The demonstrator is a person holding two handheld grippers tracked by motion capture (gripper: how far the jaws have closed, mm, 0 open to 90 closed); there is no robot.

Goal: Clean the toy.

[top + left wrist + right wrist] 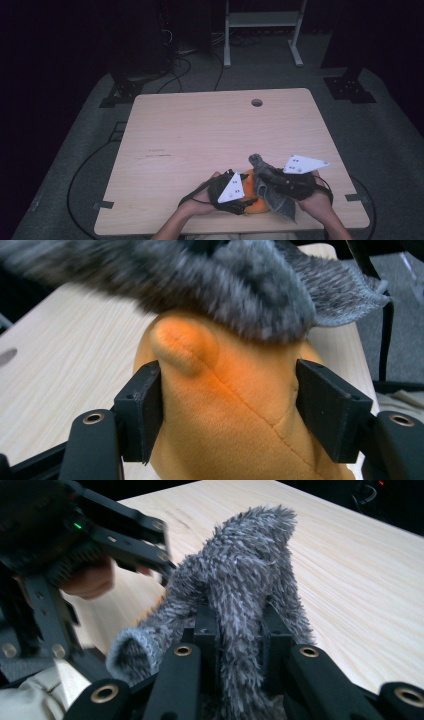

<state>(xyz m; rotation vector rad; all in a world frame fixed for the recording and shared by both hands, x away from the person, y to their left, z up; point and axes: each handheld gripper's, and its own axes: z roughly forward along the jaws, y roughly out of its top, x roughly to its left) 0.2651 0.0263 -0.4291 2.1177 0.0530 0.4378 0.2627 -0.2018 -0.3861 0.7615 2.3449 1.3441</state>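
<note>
So the left gripper has its jaws squeezed onto the orange plush toy at the near edge of the table, and the right gripper is clamped tight on the fuzzy grey cloth draped over the toy's top. Risk as I see it: the plush is squishy, so a hard tug on the cloth could pop it free.

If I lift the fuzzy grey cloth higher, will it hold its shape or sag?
Probably sag: the fuzzy grey cloth already droops on both sides of the right gripper, which is shut on it. It looks light and is unlikely to slip, as its pile bunches between the jaws. It may drag across the orange plush toy.
</note>
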